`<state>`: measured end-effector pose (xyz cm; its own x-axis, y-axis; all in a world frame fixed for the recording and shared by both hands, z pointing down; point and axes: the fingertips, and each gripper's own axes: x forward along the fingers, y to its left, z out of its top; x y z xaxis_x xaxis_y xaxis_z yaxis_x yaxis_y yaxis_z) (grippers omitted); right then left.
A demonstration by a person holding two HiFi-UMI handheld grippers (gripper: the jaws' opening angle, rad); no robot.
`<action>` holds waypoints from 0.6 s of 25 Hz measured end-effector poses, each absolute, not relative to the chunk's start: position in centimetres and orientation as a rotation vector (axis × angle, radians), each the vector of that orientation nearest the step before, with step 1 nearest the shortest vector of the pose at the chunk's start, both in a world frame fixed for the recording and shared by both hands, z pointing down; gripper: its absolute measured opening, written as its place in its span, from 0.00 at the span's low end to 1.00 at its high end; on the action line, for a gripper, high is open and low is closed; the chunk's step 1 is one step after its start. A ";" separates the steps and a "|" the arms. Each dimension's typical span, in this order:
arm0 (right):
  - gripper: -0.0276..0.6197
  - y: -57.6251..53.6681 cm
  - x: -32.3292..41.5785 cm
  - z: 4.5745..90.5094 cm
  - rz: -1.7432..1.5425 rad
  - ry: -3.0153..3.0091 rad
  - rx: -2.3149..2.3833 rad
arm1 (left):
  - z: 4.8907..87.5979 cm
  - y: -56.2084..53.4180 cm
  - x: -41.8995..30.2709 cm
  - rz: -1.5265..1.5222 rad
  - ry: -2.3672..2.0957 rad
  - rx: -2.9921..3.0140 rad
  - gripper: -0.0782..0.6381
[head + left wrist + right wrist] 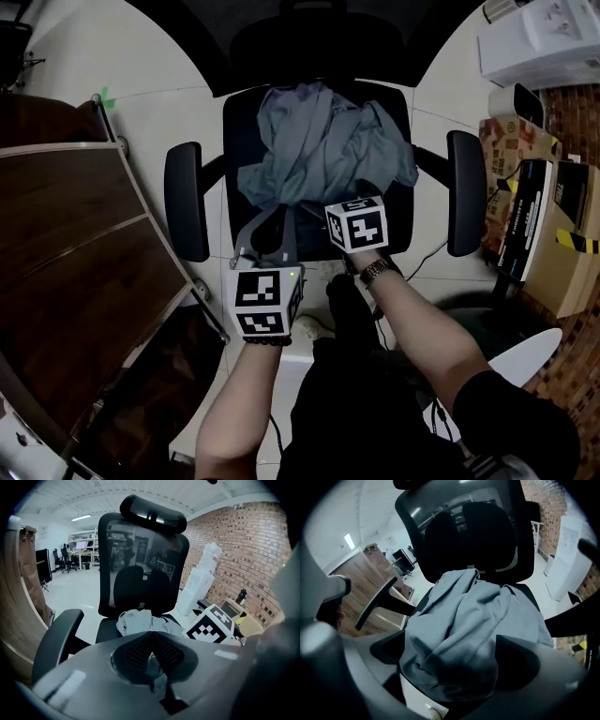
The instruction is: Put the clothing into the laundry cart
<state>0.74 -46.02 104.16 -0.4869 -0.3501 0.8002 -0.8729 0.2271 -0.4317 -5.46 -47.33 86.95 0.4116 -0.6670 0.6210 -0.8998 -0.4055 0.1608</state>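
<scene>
**Ctrl:** Status on the clothing?

**Op:** Item 1: crumpled grey-blue cloth garment [328, 141] lies heaped on the seat of the black mesh-back office chair [186, 202], btwn the armrests, spilling twd the seat's front edge. Laundry cart: not in any view, so I can't give its bearing.

**Ctrl:** Grippers?

**Op:** Right gripper [450, 660]: jaws spread wide, nothing clamped. In the right gripper view the heap's near lobe sits btwn the two jaws. Pads stand either side of it, not pressing on it as far as I can see. Left gripper [151, 639]: jaws closed tip to tip, empty. The garment is ahead of it and slightly to the right, not touching.

**Ctrl:** Key relation for the next move?

**Op:** Garment lies straight ahead of and below the right gripper, inside its gape. The heap has no clean long axis. Its main fold ridge runs away from me, from the seat front up twd the backrest, so the jaws straddle it. Right is clearly the nearer hand. Left sits at the seat's front-left corner, beside the heap.

My assessment: closing the right gripper where it is shd take a thick bunch. Risk: the cloth is loose and may trail or snag an armrest on the lift.
</scene>
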 end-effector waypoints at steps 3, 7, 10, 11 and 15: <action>0.95 -46.7 0.1 106.7 1.226 -1.928 1.102 | 88.8 -48.2 -5.7 0.646 -1.325 2.182 0.11; 0.95 -47.1 -0.6 109.7 1.215 -1.898 1.082 | 90.6 -48.6 -5.7 0.644 -1.315 2.177 0.12; 0.95 -47.4 -1.0 111.9 1.210 -1.876 1.068 | 92.0 -48.9 -5.8 0.639 -1.309 2.165 0.11; 0.95 -47.6 -1.1 112.6 1.204 -1.871 1.066 | 92.6 -49.0 -5.8 0.637 -1.307 2.159 0.11; 0.95 -48.1 -1.5 114.2 1.151 -1.864 1.067 | 94.4 -48.8 -5.9 0.634 -1.301 2.144 0.11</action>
<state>-1.48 -48.15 114.16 -0.4244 -0.2842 0.8597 -0.8960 0.2691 -0.3533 -5.91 -48.85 94.44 0.4211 -0.6420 0.6407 -0.9002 -0.3821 0.2088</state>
